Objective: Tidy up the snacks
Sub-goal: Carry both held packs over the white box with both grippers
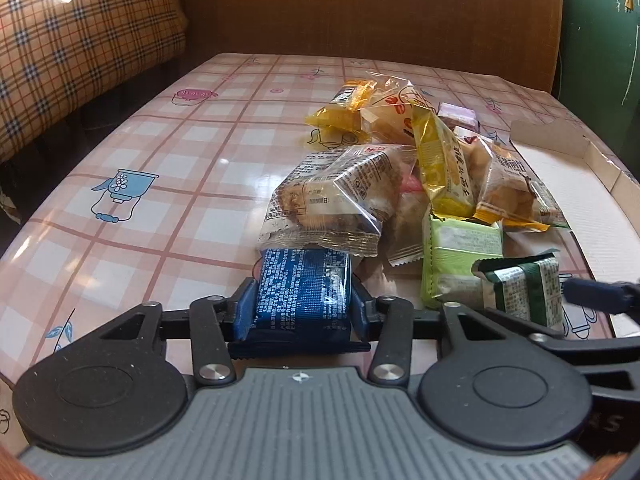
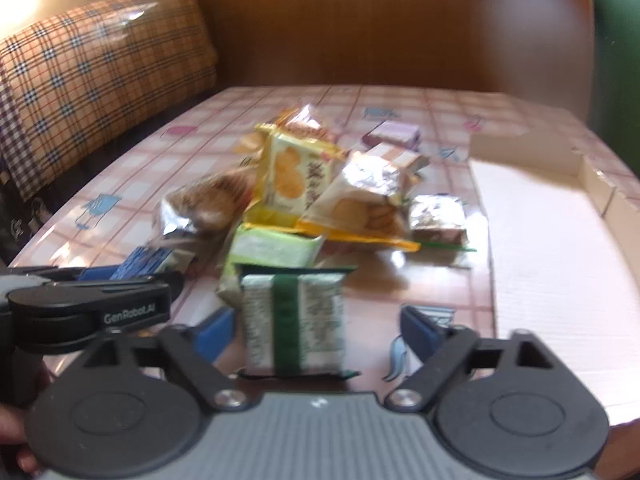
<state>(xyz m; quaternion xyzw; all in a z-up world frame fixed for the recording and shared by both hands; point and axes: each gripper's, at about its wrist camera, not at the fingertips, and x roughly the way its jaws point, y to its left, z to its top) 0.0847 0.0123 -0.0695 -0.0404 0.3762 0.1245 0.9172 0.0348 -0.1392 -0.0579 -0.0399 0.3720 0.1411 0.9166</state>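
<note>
Left claw (image 1: 303,312): both blue pads pressed on the sides of the blue packet (image 1: 302,294), clenched on it at the near edge of the snack pile (image 1: 404,168).

Right claw (image 2: 316,330): spread around the green-striped packet (image 2: 294,320). Left pad looks at or close to its side, right pad clearly apart, so not gripped yet.

Doing it well, my read:
- Right: centre on the packet before closing, else it pivots.
- Left: lift straight up; the clear cookie bag (image 1: 332,204) overlaps the packet's far end and may drag.

Room:
- White box (image 2: 552,240) sits right of the pile, likely drop spot. Low cardboard wall (image 2: 596,188) on its far side.
- Counter (image 1: 160,160) bare on the left.
- 2 claws sit close together; separate before swinging.
</note>
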